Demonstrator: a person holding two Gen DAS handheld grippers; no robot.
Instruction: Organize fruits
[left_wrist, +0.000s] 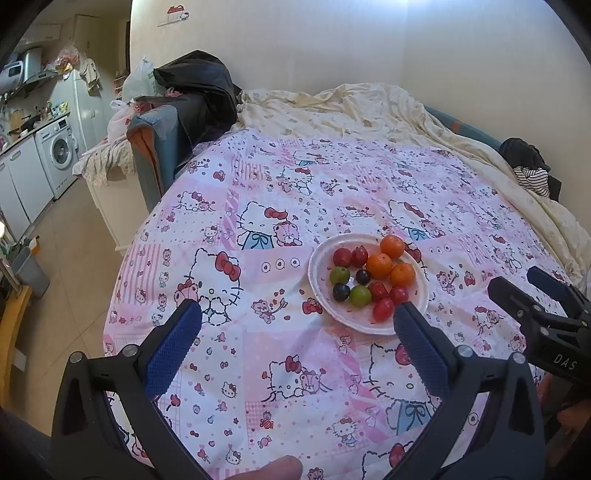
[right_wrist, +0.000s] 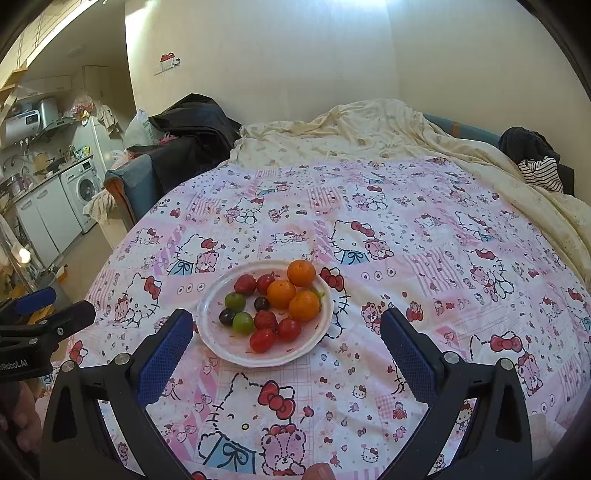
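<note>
Pink cartoon-cat printed cloth (right_wrist: 424, 258) covers the surface, with a crumpled cream sheet (right_wrist: 369, 129) at the far side and a kitchen corner with a washing machine (right_wrist: 85, 190) at the far left. All fruit lies on one round white plate (right_wrist: 212, 332) near the centre: three matte orange citrus (right_wrist: 281, 293), glossy red cherry tomatoes (right_wrist: 263, 339), two smooth green grapes (right_wrist: 243, 322), two dark grapes (right_wrist: 261, 303) and rough-skinned red fruits (right_wrist: 245, 283) — loosely clustered by colour. Left tool (left_wrist: 297, 317) and right tool (right_wrist: 286, 321) both stand with fingers wide apart and hold nothing, poised on the near side of the plate. This arrangement fits either a gathered, finished plate or a mixed plate awaiting sorting — the pictures do not settle which. Any grasp would need light closure: the small rounds are likely to roll and bruise.
</note>
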